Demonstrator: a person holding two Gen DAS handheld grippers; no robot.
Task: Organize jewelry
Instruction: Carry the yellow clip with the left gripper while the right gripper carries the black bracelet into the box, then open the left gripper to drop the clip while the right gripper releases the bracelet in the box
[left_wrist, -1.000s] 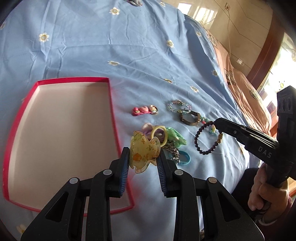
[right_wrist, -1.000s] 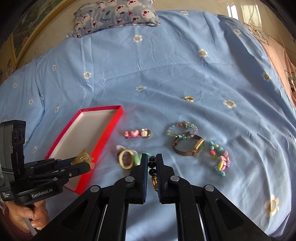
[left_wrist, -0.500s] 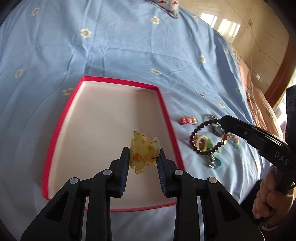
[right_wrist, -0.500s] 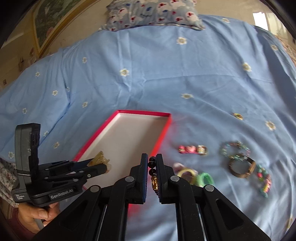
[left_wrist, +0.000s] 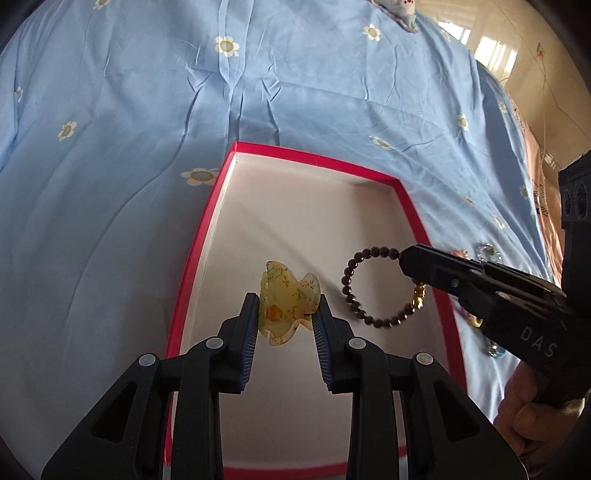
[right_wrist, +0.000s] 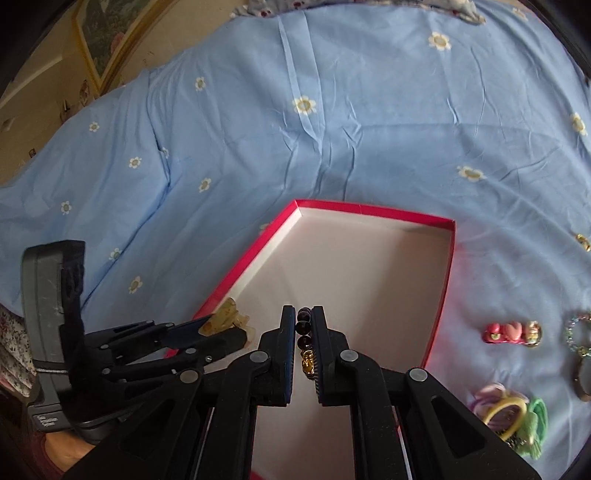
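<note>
A red-rimmed box (left_wrist: 317, 160) with a white floor lies on the blue bedsheet; it also shows in the right wrist view (right_wrist: 373, 212). My left gripper (left_wrist: 286, 314) is shut on a yellow translucent hair claw (left_wrist: 288, 304) and holds it above the box floor; the claw also shows in the right wrist view (right_wrist: 225, 319). My right gripper (right_wrist: 304, 332) is shut on a dark bead bracelet (right_wrist: 303, 325) with a gold charm, over the box. In the left wrist view the bracelet (left_wrist: 354, 273) hangs as a loop from the right gripper (left_wrist: 406, 258).
Loose jewelry lies on the sheet right of the box: a pink hair clip (right_wrist: 511, 332), a pile of hair ties (right_wrist: 511, 419), a beaded bracelet (right_wrist: 576, 326) and a small gold piece (right_wrist: 583, 242). A pillow (right_wrist: 354, 5) lies at the far edge.
Both grippers have moved left from the jewelry pile to above the box, each still holding its item. The box now fills the middle of both views.
</note>
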